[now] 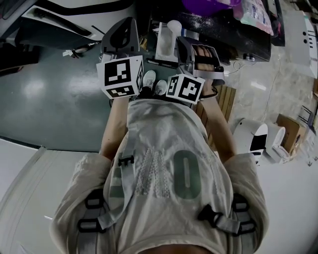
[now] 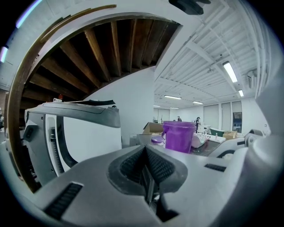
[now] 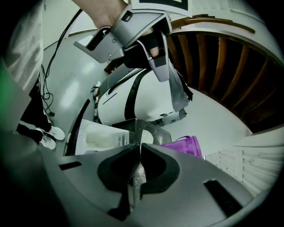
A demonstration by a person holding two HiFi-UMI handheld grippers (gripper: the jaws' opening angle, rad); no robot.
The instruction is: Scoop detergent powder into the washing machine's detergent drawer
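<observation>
In the head view both grippers are held close in front of my chest. My right gripper (image 3: 139,148) is shut on the thin, powder-speckled handle of a clear scoop (image 3: 146,133). The scoop sits just over the white detergent drawer (image 3: 100,138), which has pale powder in it. A purple detergent bucket (image 3: 185,145) stands right of the scoop. My left gripper (image 2: 145,153) is shut, tilted upward, with nothing seen in it. It hangs above the drawer (image 1: 165,45), left of the right gripper (image 1: 185,43). The purple bucket (image 2: 179,136) stands ahead of it.
A white rounded machine body (image 3: 142,99) stands behind the drawer. A printed bag (image 1: 256,14) lies on the dark powder-dusted top (image 1: 233,34). Cardboard boxes (image 1: 290,131) and a white unit (image 1: 256,136) are on the floor to my right. A staircase underside (image 2: 106,48) arches overhead.
</observation>
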